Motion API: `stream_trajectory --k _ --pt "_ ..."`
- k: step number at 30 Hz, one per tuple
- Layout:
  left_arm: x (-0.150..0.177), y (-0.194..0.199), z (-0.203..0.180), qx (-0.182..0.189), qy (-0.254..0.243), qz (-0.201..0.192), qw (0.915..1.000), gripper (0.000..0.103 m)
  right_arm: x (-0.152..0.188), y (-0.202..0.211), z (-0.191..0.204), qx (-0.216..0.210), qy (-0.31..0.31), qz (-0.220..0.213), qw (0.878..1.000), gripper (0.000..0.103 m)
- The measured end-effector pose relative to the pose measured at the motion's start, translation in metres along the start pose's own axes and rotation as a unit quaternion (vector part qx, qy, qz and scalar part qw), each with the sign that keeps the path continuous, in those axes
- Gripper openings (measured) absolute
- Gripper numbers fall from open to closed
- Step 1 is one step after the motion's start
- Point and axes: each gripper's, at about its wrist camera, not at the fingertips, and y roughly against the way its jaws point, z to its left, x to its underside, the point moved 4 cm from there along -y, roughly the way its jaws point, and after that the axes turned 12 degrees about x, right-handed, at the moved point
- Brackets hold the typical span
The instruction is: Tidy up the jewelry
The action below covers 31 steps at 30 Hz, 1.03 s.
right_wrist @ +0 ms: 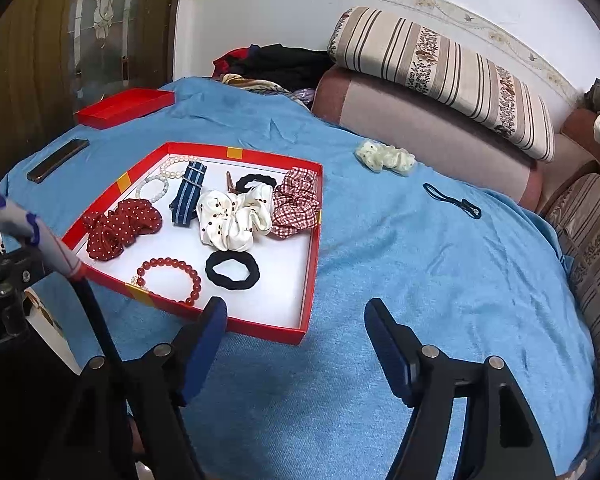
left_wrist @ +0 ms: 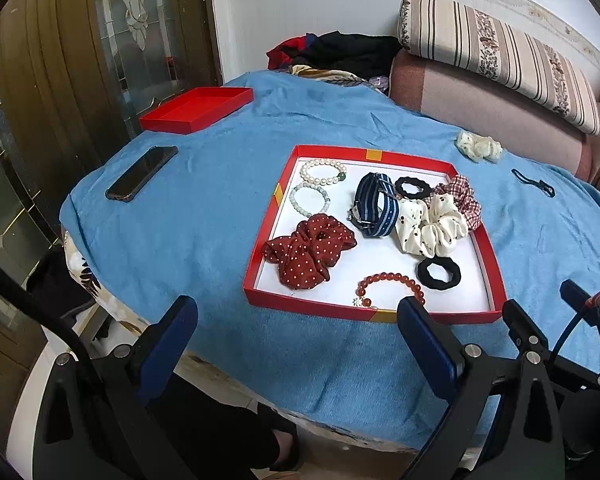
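Note:
A red-rimmed white tray point(left_wrist: 496, 264) point(right_wrist: 312, 264) on the blue cloth holds a red dotted scrunchie point(left_wrist: 310, 250) point(right_wrist: 120, 228), a white dotted scrunchie point(left_wrist: 430, 224) point(right_wrist: 234, 216), a checked scrunchie point(right_wrist: 296, 200), a striped blue strap point(left_wrist: 374, 204) point(right_wrist: 186, 196), two pearl bracelets point(left_wrist: 322, 172), a red bead bracelet point(left_wrist: 392, 286) point(right_wrist: 172, 276) and black hair ties point(left_wrist: 438, 274) point(right_wrist: 232, 270). A cream scrunchie point(left_wrist: 478, 146) point(right_wrist: 384, 156) and a dark cord point(left_wrist: 534, 182) point(right_wrist: 452, 200) lie outside it. My left gripper point(left_wrist: 298, 316) hangs open before the tray's near edge. My right gripper point(right_wrist: 296, 318) is open at the tray's near right corner, nothing between its fingers.
A red box lid point(left_wrist: 196, 110) point(right_wrist: 124, 108) and a black phone point(left_wrist: 142, 172) point(right_wrist: 58, 160) lie at the far left of the cloth. A sofa with a striped cushion point(left_wrist: 496, 56) point(right_wrist: 444, 76) borders the right. Dark clothes point(left_wrist: 336, 54) are piled at the back.

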Motion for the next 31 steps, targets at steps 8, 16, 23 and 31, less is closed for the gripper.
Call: stream_trajectory --k 8,16,23,31 --pt "0.005 -0.002 -0.005 0.003 -0.006 0.010 0.9999 0.099 0.001 -0.001 -0.003 0.002 -0.005 0.003 1.000 0.077" --pt "0.009 -0.006 -0.010 0.012 -0.010 0.020 0.9997 0.099 0.002 -0.004 -0.005 -0.002 -0.005 0.007 1.000 0.077" --pt "0.009 -0.008 -0.006 0.011 -0.004 0.022 0.9997 0.099 0.003 -0.008 -0.002 -0.006 -0.006 0.014 1.000 0.078" --pt "0.008 -0.012 -0.002 0.004 0.003 0.026 0.9996 0.099 0.003 -0.011 -0.001 -0.010 -0.007 0.021 1.000 0.080"
